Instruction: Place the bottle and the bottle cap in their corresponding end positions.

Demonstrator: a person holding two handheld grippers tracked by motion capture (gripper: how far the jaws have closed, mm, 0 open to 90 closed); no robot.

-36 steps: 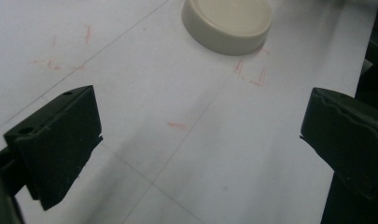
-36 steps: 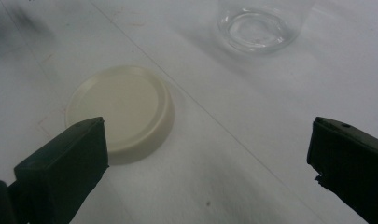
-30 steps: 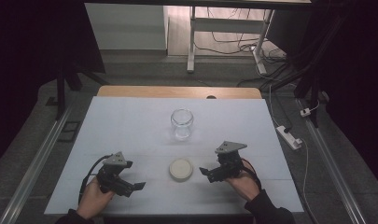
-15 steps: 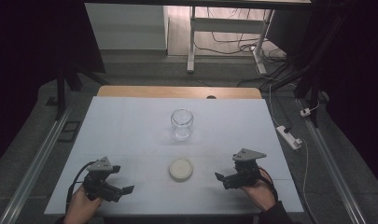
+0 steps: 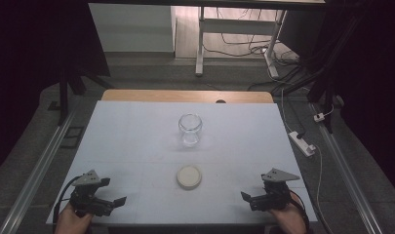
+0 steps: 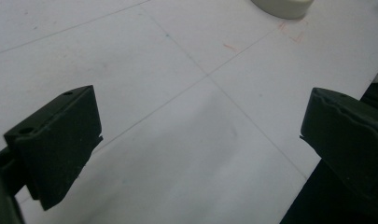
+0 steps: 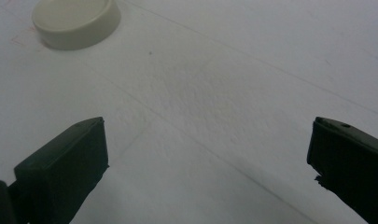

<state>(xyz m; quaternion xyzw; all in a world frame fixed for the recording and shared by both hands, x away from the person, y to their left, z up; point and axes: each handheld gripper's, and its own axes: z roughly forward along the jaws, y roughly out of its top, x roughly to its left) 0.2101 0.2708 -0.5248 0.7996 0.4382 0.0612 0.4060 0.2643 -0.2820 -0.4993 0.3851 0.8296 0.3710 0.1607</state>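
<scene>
A clear glass jar stands upright near the middle of the white table, mouth open. A cream round lid lies flat in front of it, also seen as the lid and the lid in the gripper views. My left gripper rests at the table's front left corner, open, nothing between its jaws. My right gripper sits at the front right, open and empty too. Both point inward toward the lid, well apart from it.
A wooden strip runs along the table's far edge. A power strip with a cable lies on the floor to the right. Metal rails flank the table. The front edge is right beside my left gripper.
Both grippers have drawn back from beside the lid toward the front corners of the table, the left going left, the right going right. Jar and lid have not moved.
</scene>
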